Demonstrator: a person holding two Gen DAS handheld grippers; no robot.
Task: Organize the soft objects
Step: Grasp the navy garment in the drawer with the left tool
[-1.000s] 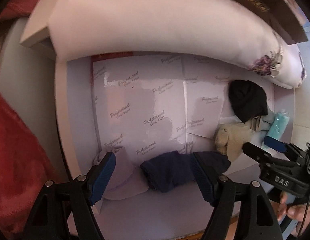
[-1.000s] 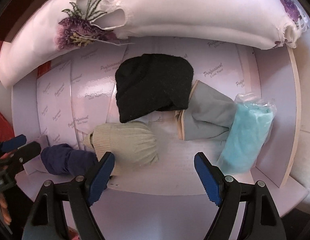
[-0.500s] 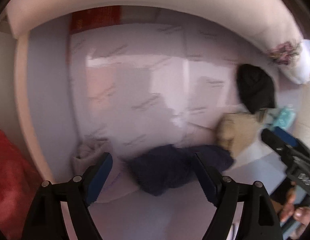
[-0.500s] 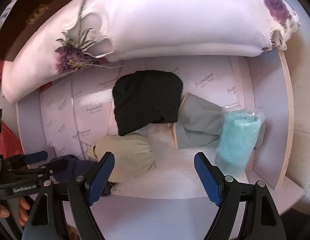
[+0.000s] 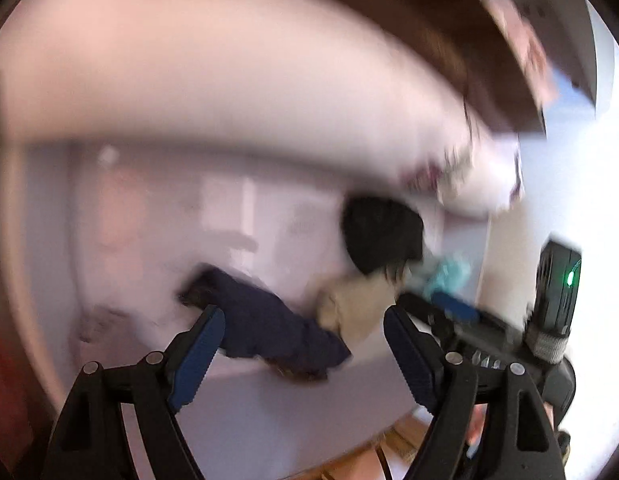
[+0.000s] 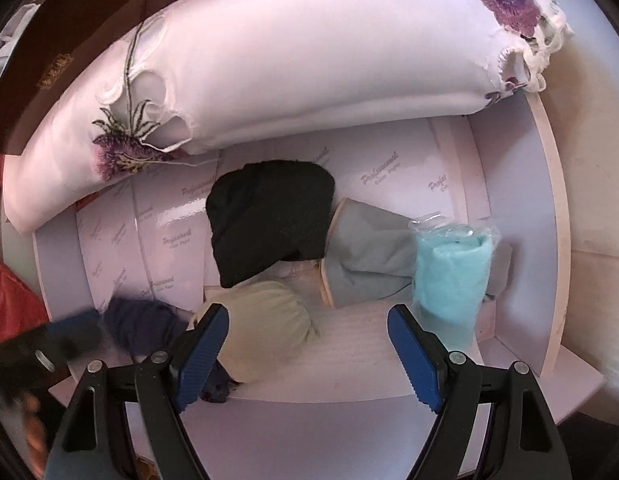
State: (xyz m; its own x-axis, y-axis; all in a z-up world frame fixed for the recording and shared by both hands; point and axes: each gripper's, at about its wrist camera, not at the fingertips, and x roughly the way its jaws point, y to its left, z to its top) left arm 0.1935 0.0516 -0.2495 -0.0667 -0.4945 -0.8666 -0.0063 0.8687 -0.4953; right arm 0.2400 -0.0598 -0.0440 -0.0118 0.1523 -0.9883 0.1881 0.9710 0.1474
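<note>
soft items lie in a white drawer (image 6: 521,216) lined with printed paper: navy bundle (image 6: 143,326), beige roll (image 6: 265,328), black knit piece (image 6: 269,220), grey cloth (image 6: 365,256), bagged teal cloth (image 6: 449,280). left gripper (image 5: 303,338), view blurred, jaws wide apart over the navy bundle, not pressing it. right gripper (image 6: 307,338) jaws apart, nothing gripped, beige roll just beside its left pad.

Soft daylight from the right blows out the left-wrist view's edge, that view smeared throughout with motion blur, while the right-wrist view stays sharp, with glare on the glossy liner paper (image 6: 177,216) and fisheye-bent, dark-cornered edges.
</note>
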